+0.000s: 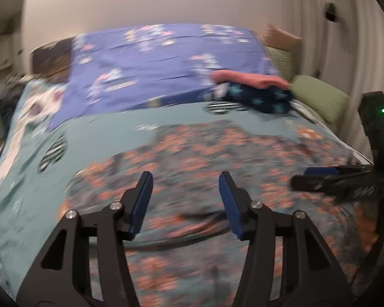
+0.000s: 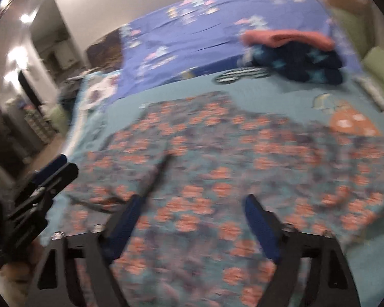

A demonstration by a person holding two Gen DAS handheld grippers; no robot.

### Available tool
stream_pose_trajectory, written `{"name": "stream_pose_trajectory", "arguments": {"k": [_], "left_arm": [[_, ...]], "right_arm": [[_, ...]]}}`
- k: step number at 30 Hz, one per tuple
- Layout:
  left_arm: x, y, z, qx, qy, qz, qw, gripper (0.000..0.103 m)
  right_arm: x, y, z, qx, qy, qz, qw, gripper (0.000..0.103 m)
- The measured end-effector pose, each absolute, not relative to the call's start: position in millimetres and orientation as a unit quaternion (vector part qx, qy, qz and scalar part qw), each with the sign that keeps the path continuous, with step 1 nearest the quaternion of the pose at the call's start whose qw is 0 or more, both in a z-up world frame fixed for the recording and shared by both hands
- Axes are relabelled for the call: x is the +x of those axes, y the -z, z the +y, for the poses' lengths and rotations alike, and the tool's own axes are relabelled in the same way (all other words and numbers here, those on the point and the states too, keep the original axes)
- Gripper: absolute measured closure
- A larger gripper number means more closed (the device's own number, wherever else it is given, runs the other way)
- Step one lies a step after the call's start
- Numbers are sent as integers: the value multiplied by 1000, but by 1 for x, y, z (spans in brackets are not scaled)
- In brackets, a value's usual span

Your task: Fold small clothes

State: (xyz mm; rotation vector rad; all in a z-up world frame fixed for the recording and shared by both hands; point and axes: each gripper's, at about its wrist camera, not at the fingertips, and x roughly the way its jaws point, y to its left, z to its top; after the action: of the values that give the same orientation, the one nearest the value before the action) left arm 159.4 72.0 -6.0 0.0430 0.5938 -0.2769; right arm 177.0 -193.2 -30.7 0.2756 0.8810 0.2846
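Floral garment point(image 2: 204, 168): teal-grey fabric, coral flower print, spread flat on the teal bedsheet point(image 2: 281, 97) at the near end of the bed, a dark crease running through it. Both views motion-blurred; can't read any labels or writing. Left gripper point(image 1: 185, 202): jaws spread over the garment, nothing between them. Right gripper point(image 2: 192, 220): jaws spread too, nothing pinched. Folded stack point(image 1: 256, 92), pink over navy star print, well behind the garment.

Right gripper point(image 2: 192, 220) hangs over the floral garment point(image 2: 217, 158), jaws apart with only cloth below them, nothing pinched. The garment lies spread on the teal bed point(image 2: 289, 97). Left gripper point(image 2: 61, 163) sits at its left edge; a folded pile point(image 2: 294, 53) rests beyond.
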Motion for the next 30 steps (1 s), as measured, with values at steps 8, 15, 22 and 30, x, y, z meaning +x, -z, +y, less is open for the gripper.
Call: {"name": "stream_pose_trajectory", "arguments": {"k": [8,15,22,30], "left_arm": [[161,48,137,-29,39,346,937,47],[159,65,161,-43,1,366,930,43],[158,82,176,-45,-14,386,921,43],[162,88,188,-66,-30,397,915,43]], "right_arm": [[189,28,-116,6,-173,426,888,31],[212,64,-51,-113,-147,454,871,37],[197,43,-143,87,-103,434,891,94],[166,80,-253,349,-65,486,799,85]]}}
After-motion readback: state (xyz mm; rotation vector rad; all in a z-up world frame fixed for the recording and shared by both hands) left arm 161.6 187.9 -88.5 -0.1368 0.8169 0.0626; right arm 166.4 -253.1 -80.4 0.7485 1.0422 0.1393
